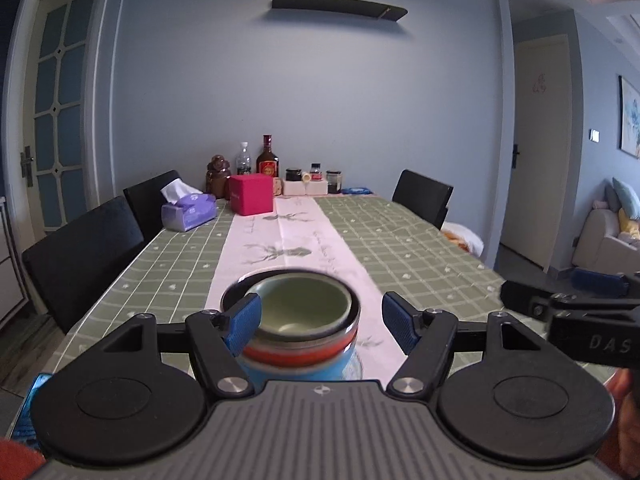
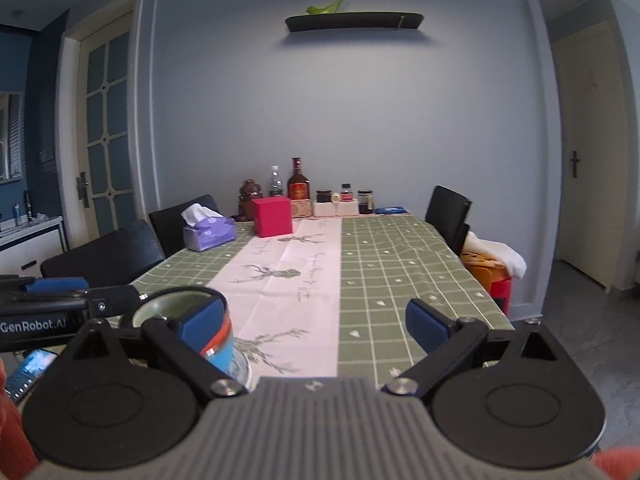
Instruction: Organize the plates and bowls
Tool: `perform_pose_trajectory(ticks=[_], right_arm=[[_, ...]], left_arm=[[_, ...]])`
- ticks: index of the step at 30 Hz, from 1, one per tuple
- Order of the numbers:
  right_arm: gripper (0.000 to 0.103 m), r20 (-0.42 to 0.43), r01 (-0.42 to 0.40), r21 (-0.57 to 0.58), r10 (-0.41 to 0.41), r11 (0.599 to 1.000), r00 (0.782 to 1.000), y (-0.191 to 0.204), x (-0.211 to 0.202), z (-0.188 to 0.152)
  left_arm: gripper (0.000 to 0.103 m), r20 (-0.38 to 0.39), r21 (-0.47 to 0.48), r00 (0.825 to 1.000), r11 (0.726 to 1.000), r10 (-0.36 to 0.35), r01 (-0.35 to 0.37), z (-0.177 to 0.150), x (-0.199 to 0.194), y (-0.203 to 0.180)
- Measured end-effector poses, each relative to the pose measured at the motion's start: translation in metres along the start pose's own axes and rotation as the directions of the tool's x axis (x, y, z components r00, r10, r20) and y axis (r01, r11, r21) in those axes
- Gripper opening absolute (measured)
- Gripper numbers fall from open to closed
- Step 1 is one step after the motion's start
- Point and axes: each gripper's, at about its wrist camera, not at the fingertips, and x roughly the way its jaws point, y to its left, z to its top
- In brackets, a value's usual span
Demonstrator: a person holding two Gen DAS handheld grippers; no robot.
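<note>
A stack of nested bowls stands at the near end of the table: a green-lined bowl on top, then red-orange and blue bowls below. My left gripper is open, its blue pads on either side of the stack, the left pad close against the rim. The stack also shows in the right wrist view, left of my right gripper, which is open and empty above the tablecloth. The right gripper's side shows in the left wrist view.
The table has a green checked cloth with a pink runner. At the far end stand a red box, a purple tissue pack, bottles and jars. Black chairs line both sides. A phone lies at the near left.
</note>
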Motion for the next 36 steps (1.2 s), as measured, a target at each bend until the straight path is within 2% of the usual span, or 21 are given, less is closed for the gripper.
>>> perform_pose_trajectory(ticks=[2,5,12,18,23,36], right_arm=[[0.096,-0.003,0.024,0.004,-0.024,1.000,1.000,0.000,-0.005,-0.013],[0.096,-0.022,0.038,-0.006,-0.038,0.999,0.999,0.002,-0.009,-0.029],[0.096,-0.091,0.039,0.014,-0.037,0.999,0.995,0.001,-0.002,-0.045],[0.096,-0.181,0.039,0.066,-0.027,0.997,0.983,-0.001,0.012,-0.055],[0.096,-0.185,0.041,0.041,-0.033,0.998,0.982,0.004,0.013,-0.057],[0.096,-0.189,0.033,0.033,-0.026,0.999,0.982,0.005,0.015,-0.057]], left_arm=[[0.082,-0.005,-0.006,1.000,1.000,0.020,-0.020,-0.012,-0.002,-0.002],[0.089,-0.003,-0.009,1.000,1.000,0.019,-0.019,-0.030,-0.003,-0.004],[0.089,-0.042,0.115,0.999,0.993,0.029,-0.024,-0.058,0.008,-0.024],[0.089,-0.105,0.095,0.994,0.995,0.040,-0.030,-0.065,0.013,-0.026],[0.089,-0.172,0.071,0.983,0.996,0.063,-0.051,-0.068,0.020,-0.019],[0.089,-0.182,0.075,0.982,0.996,0.056,-0.043,-0.067,0.021,-0.019]])
